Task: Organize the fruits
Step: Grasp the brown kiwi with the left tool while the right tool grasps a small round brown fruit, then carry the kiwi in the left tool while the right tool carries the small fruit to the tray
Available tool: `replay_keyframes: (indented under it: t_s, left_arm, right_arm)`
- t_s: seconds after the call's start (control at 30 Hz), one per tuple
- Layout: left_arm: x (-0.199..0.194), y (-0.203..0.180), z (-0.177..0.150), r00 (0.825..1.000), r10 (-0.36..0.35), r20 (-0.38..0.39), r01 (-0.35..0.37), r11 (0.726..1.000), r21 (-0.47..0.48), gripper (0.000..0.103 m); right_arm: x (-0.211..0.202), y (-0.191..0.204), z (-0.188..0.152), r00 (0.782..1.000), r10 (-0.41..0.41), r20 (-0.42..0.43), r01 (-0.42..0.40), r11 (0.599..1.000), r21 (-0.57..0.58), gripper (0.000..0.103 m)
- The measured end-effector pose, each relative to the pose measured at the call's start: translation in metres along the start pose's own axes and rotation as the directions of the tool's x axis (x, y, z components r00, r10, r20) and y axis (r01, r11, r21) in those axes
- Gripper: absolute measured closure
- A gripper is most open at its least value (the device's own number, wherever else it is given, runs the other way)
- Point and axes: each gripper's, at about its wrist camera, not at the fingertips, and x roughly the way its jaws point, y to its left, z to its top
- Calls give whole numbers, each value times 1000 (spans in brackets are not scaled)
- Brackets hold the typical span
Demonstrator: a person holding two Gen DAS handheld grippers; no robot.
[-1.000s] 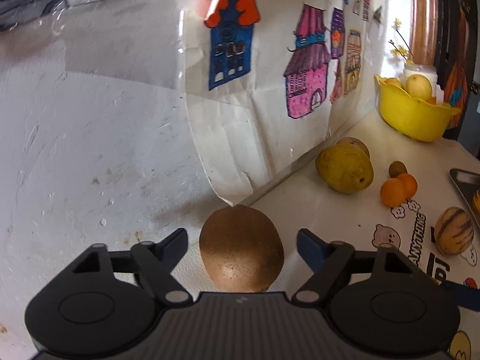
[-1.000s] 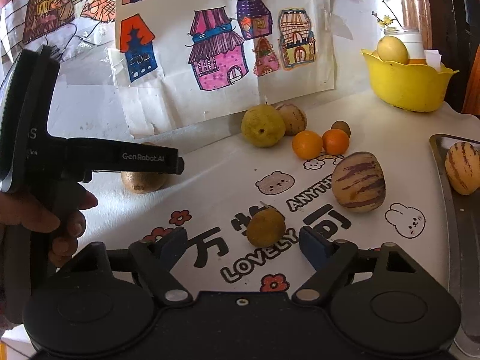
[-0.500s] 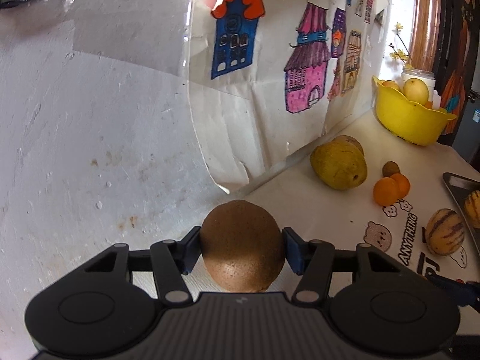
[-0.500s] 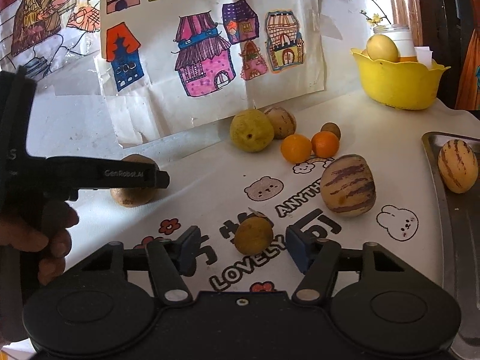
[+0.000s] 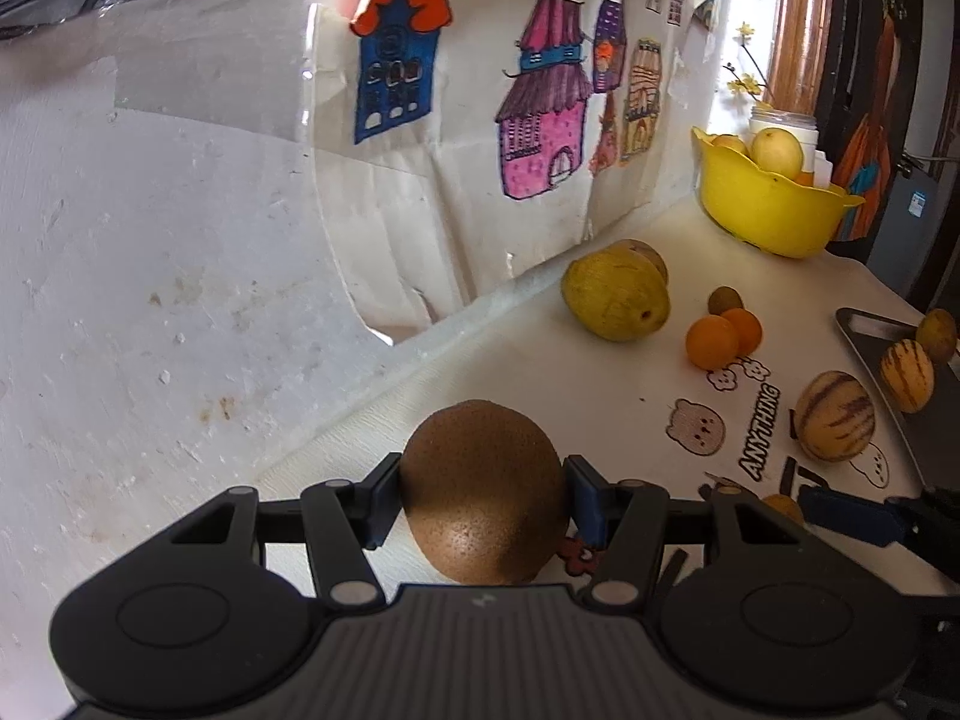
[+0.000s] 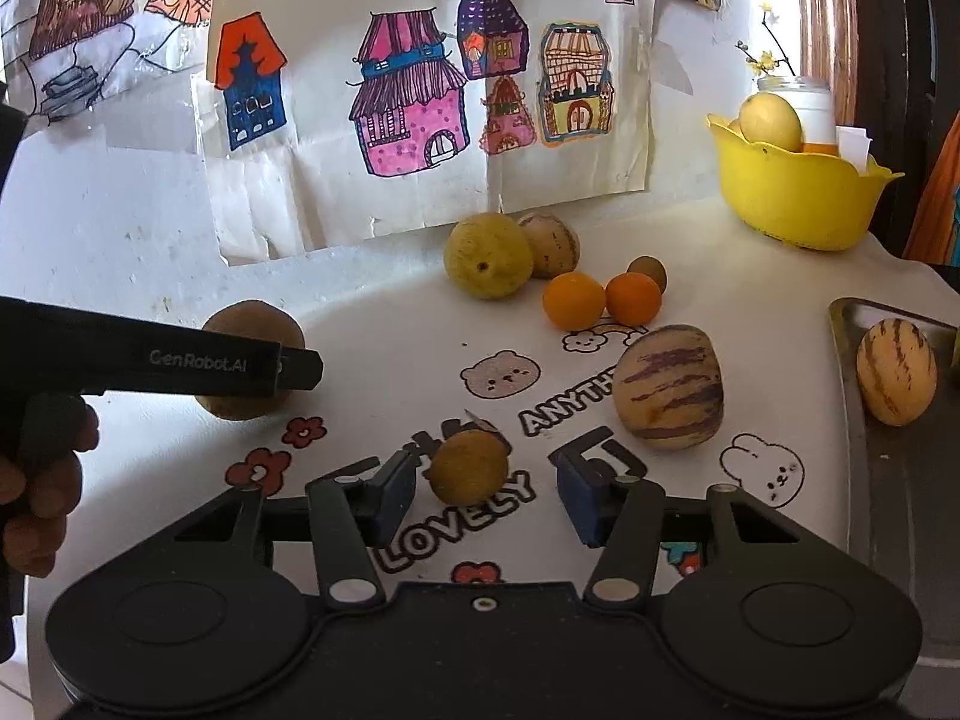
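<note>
My left gripper [image 5: 480, 495] is shut on a brown kiwi [image 5: 483, 489] that rests on the white table near the wall; the kiwi also shows in the right wrist view [image 6: 252, 360] behind the left gripper's finger [image 6: 180, 360]. My right gripper [image 6: 487, 492] is open around a small yellow-brown fruit [image 6: 468, 468]; its left pad is close to the fruit and its right pad stands apart. A striped melon [image 6: 669, 387] lies just right of it. Two oranges [image 6: 600, 299], a yellow-green pear [image 6: 489, 255] and another striped fruit [image 6: 549, 243] lie further back.
A yellow bowl [image 6: 798, 198] with fruit stands at the back right. A metal tray [image 6: 900, 480] at the right edge holds a striped melon [image 6: 895, 369]. The wall with drawings [image 6: 420, 90] is close behind the fruits. A small dark fruit [image 6: 648, 273] sits behind the oranges.
My left gripper closed on the kiwi. My right gripper moved forward so the small yellow-brown fruit sits between its fingers, and its jaws narrowed.
</note>
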Motion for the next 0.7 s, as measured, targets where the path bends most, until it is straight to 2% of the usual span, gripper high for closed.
replay_keyframes:
  t_s: [0.17,0.33,0.7]
  left_arm:
    - [-3,-7,-3,1000,-27,-4,28,1000,8,42]
    - [-6,-9,-6,999,-43,-7,43,999,3,42]
    - [-10,-15,-9,996,-84,-29,83,996,-22,42]
  right_arm:
    - [0,-1,1,1000,0,0,0,1000,-7,56]
    - [-1,0,2,1000,4,1,-4,1000,-18,70]
    - [-13,-5,-3,999,33,0,-33,999,-5,73]
